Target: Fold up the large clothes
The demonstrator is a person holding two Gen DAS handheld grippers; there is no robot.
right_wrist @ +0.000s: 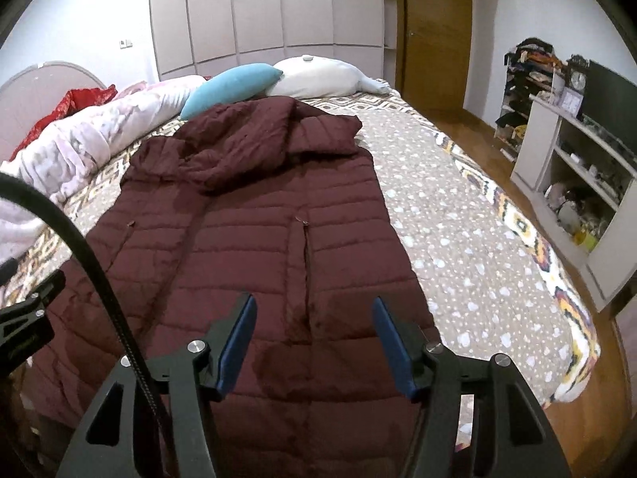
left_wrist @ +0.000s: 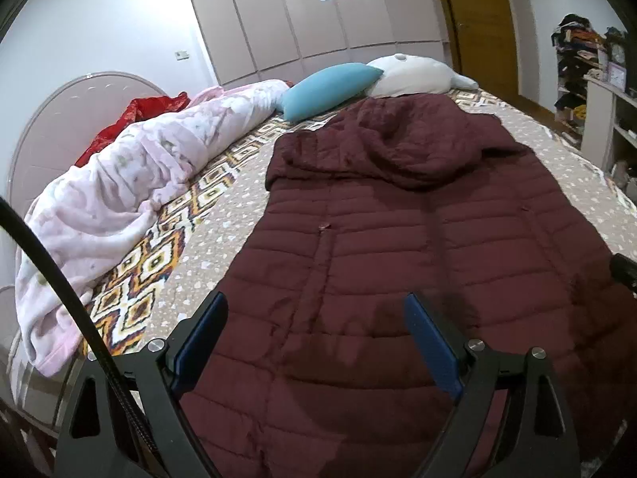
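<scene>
A large maroon quilted puffer jacket (left_wrist: 418, 239) lies flat on the bed, hood at the far end, hem towards me. It also shows in the right wrist view (right_wrist: 247, 239). My left gripper (left_wrist: 316, 306) is open and empty, hovering above the jacket's lower left part. My right gripper (right_wrist: 314, 310) is open and empty above the jacket's lower right part, near a pocket zip (right_wrist: 304, 255). The left gripper's body shows at the left edge of the right wrist view (right_wrist: 28, 318).
The bed (right_wrist: 477, 219) has a patterned brown cover. A pink blanket (left_wrist: 139, 183), a red cloth (left_wrist: 131, 119), a blue pillow (left_wrist: 330, 87) and a white pillow (left_wrist: 414, 75) lie at the left and far end. White shelves (right_wrist: 573, 183) stand right.
</scene>
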